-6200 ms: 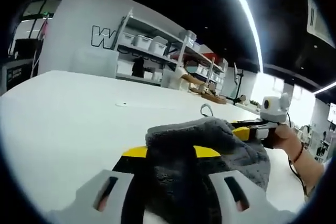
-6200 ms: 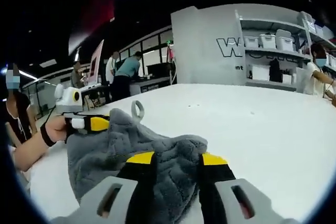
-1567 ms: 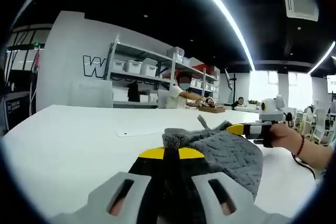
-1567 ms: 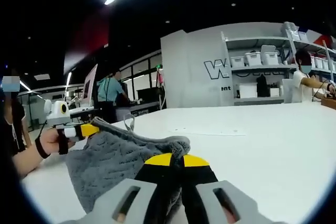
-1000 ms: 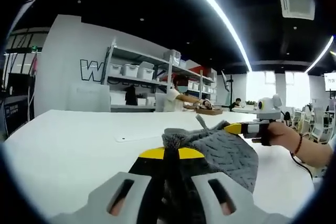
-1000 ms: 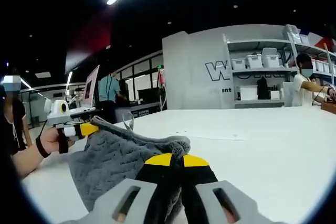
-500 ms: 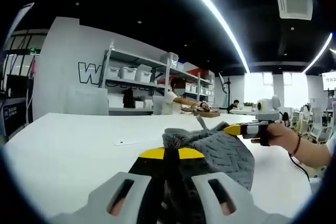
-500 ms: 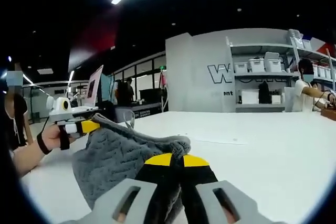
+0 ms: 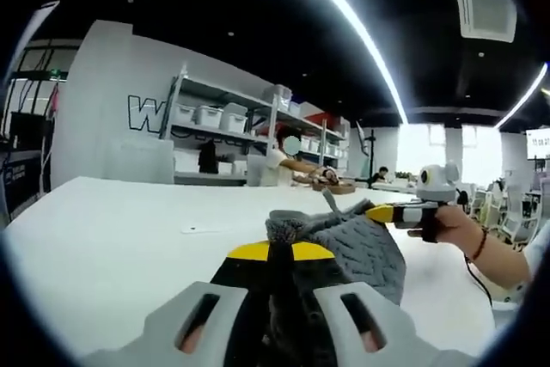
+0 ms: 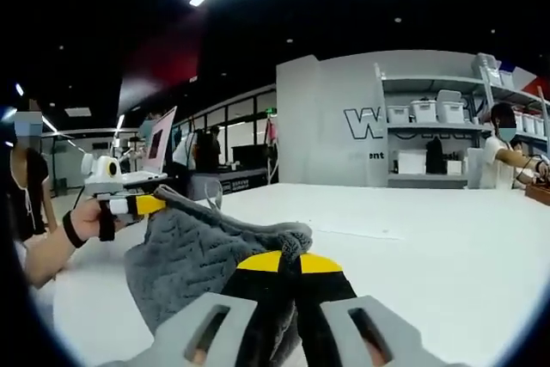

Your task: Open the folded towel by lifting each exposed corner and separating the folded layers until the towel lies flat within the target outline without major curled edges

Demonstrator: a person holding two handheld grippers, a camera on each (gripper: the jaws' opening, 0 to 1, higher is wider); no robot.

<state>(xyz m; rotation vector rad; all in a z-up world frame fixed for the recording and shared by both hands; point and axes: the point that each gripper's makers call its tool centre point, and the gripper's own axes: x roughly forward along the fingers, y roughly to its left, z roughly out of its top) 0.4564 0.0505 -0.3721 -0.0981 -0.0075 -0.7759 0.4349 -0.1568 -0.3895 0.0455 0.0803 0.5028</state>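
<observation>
While lifted over the white desk point(image 9: 103, 238), hangs stretched between both grippers: grey towel point(image 9: 357, 247). Left gripper point(image 9: 281, 257) fingers pinching one towel corner. Right gripper point(image 10: 289, 262) fingers pressed shut on the other corner.

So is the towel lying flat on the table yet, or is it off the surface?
Off the surface. The grey towel is stretched between the left claw and right claw, each shut on a corner, hanging above the white table.

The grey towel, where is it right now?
The grey towel hangs stretched between both tongs above the white table, pinched by the left tongs and the right tongs.
</observation>
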